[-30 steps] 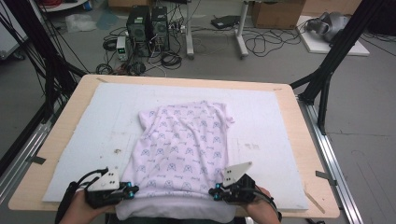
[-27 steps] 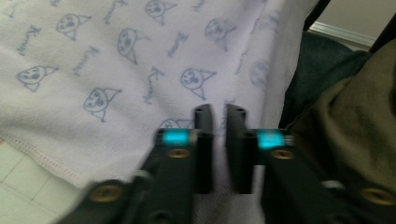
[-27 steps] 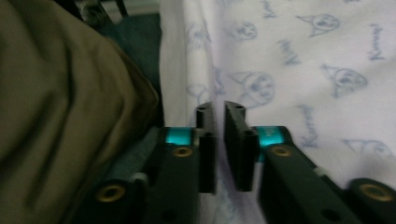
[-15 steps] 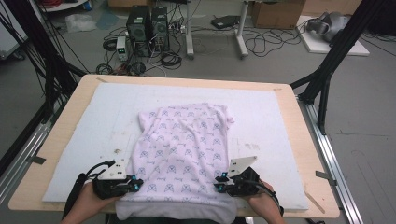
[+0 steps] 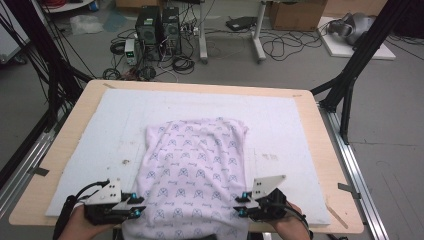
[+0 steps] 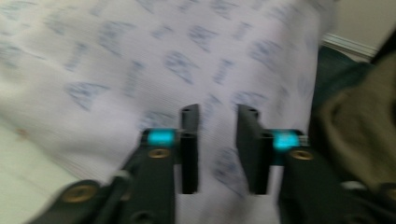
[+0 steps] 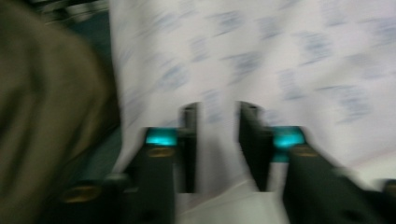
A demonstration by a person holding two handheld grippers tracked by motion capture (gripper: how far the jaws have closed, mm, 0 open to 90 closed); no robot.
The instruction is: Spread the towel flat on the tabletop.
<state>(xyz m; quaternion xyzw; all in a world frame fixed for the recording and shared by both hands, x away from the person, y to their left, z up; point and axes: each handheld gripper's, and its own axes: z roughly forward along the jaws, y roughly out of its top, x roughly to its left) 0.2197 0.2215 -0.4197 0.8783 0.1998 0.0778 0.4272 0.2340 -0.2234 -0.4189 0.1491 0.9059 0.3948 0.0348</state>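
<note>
Two handheld grippers flank the near end of a white garment (image 5: 194, 170) printed with small blue motifs, which lies spread flat on a pale mat (image 5: 90, 145) covering a wooden table (image 5: 320, 125). The garment stretches from the middle of the mat toward the person, its near end draping over the table's front edge. At the bottom of the high view, the left gripper (image 5: 136, 210) sits at the fabric's left border and the right gripper (image 5: 241, 205) at its right border, each pointing inward toward the cloth and each borne by a hand at the table's front edge. Both sets of jaws have just been opening: in the left gripper view, the left gripper (image 6: 217, 140) shows a clear gap between its black jaws, with printed fabric lying beneath and between them but not pinched; in the right gripper view, the right gripper (image 7: 217, 140) shows the same parted stance over the cloth, the pads pressing on nothing. Both gripper views are blurred. Dark trousers and an olive sleeve fill the edges of those close views. Beyond the table, computer towers (image 5: 157, 30) and tangled cables (image 5: 280, 47) sit on the grey floor.
</note>
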